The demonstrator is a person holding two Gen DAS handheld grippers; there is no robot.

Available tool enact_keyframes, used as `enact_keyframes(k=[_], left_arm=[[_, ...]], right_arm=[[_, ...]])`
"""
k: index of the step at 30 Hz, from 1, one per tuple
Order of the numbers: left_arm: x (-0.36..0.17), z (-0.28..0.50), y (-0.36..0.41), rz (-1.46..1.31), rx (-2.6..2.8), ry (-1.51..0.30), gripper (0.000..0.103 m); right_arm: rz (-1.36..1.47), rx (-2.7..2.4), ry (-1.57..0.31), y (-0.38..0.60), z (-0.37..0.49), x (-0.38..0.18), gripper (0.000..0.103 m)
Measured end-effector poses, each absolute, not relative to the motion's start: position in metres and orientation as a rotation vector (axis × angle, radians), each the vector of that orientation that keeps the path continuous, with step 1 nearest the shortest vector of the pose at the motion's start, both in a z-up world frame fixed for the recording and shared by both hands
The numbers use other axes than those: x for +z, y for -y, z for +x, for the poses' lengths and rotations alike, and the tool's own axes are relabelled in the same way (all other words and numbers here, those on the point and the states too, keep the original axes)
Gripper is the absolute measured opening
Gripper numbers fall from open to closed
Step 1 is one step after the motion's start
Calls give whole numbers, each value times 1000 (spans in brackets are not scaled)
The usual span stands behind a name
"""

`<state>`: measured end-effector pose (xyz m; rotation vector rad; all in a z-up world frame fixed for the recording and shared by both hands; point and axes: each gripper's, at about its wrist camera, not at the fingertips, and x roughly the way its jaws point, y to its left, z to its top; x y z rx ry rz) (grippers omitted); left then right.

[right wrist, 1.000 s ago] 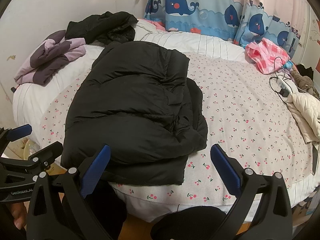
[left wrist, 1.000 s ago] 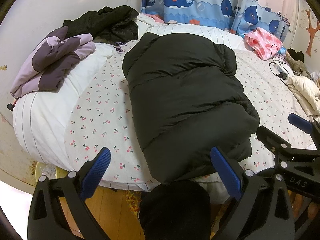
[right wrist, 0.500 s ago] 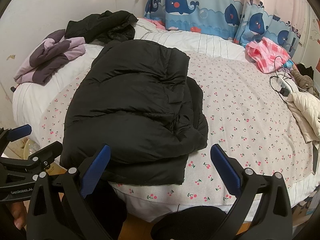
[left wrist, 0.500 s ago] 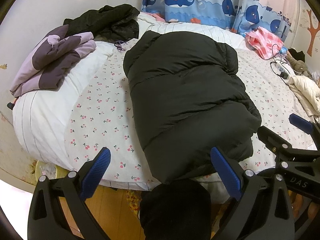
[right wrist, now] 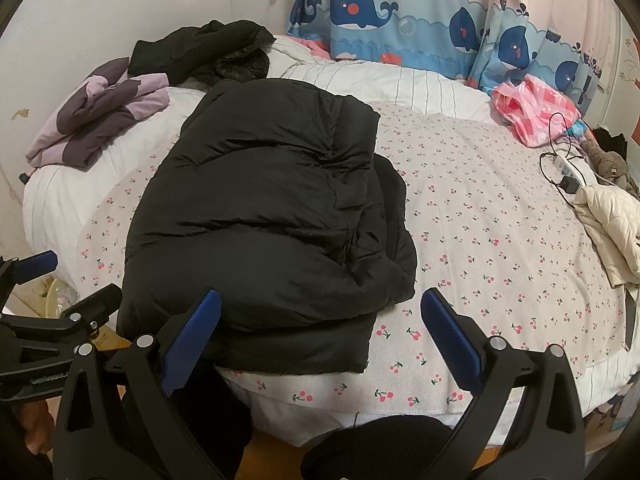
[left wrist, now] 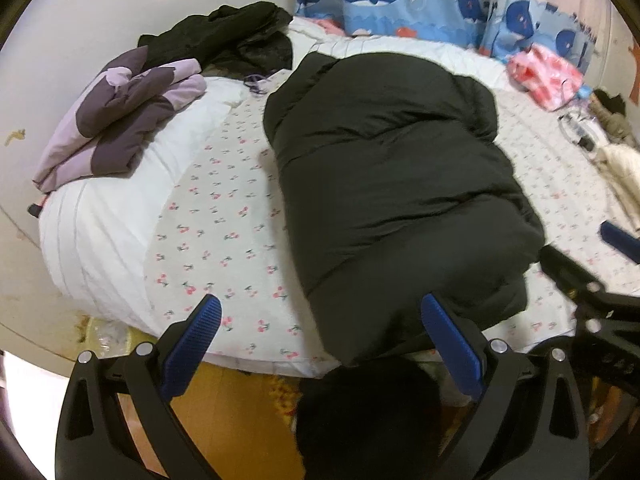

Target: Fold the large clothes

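Observation:
A big black puffer jacket (left wrist: 392,184) (right wrist: 264,208) lies folded lengthwise on the cherry-print bedsheet (left wrist: 224,224) (right wrist: 492,240), its near end reaching the bed's front edge. My left gripper (left wrist: 320,340) hangs open just in front of that near end, nothing between its blue pads. My right gripper (right wrist: 320,332) is open too, over the jacket's near right corner, empty. Each gripper shows at the side of the other's view: the right gripper (left wrist: 600,276) and the left gripper (right wrist: 48,296).
A folded purple garment (left wrist: 120,128) and a black heap (right wrist: 204,48) lie at the bed's far left. Pink cloth (right wrist: 532,112), a cable with power strip (right wrist: 568,168) and a cream jacket (right wrist: 612,220) sit at the right. Whale curtains (right wrist: 400,20) hang behind.
The left wrist view has shifted forward and slightly right, toward the jacket's near end, with motion blur. The right gripper has barely moved. The jacket lies as before.

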<state>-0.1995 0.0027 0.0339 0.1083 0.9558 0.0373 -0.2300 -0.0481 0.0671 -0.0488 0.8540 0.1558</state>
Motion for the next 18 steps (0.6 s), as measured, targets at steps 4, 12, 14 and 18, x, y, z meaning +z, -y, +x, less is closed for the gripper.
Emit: enact_keyframes(k=[4, 12, 14, 18], left_arm=[[36, -201, -8, 39, -31, -934, 96], [35, -196, -11, 21, -7, -947, 96], [31, -194, -10, 17, -1, -971, 96], [29, -197, -7, 32, -3, -977, 96]], right_arm=[[-41, 161, -864, 50, -228, 62, 97], [-38, 160, -854, 57, -226, 63, 97], [-40, 159, -850, 58, -227, 65, 97], [-43, 157, -850, 59, -228, 65, 97]])
